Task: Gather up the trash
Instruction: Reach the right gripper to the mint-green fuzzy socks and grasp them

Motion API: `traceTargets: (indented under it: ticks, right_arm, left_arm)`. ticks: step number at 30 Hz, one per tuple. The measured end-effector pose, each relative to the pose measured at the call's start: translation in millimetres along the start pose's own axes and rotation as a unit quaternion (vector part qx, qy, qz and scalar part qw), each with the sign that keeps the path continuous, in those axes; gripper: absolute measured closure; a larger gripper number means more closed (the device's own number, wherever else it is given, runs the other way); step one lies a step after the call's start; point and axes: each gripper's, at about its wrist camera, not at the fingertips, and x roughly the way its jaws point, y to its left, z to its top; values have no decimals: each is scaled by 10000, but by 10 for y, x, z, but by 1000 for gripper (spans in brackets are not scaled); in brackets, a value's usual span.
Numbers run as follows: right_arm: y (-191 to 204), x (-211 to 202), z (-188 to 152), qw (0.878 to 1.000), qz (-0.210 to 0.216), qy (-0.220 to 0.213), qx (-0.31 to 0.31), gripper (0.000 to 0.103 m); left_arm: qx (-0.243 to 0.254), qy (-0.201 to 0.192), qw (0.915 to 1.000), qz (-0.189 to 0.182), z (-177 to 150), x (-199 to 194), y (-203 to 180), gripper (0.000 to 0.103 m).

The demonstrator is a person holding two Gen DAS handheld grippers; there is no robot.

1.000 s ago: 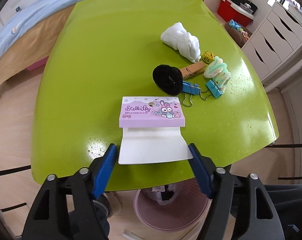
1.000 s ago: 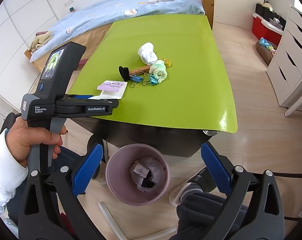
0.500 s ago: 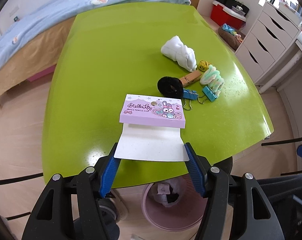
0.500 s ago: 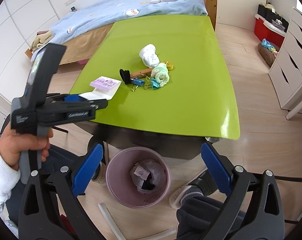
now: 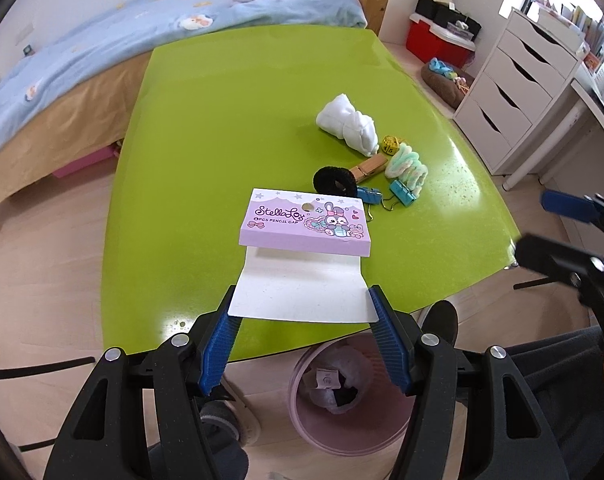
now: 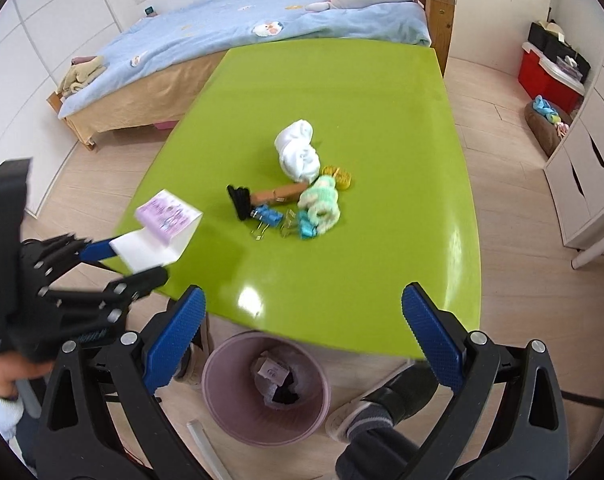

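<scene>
Pencil-cap package card (image 5: 302, 264): folded cardboard, lilac printed header with cartoon rabbit, plain white lower flap; pinched at the flap's two side edges, lifted clear of the tabletop. Trash bin (image 6: 226, 400): round, pink, upright on floor below table edge, holding crumpled scraps.

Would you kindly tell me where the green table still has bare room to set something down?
The far half of the green table toward the bed is bare, as is the strip along its right edge. It is crowded mid-table, where the white wad, black hair tie and binder clips cluster.
</scene>
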Motion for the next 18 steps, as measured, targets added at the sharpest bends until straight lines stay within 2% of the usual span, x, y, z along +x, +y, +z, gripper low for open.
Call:
traceTargets:
  ticks: [14, 18]
  right_arm:
    - [-68, 565, 572, 9989, -8, 458, -54, 7]
    - [-75, 747, 683, 9973, -9, 720, -109, 19]
  left_arm:
    - [-13, -121, 9999, -96, -36, -114, 73, 41]
    - [-36, -125, 9999, -108, -40, -122, 84, 41]
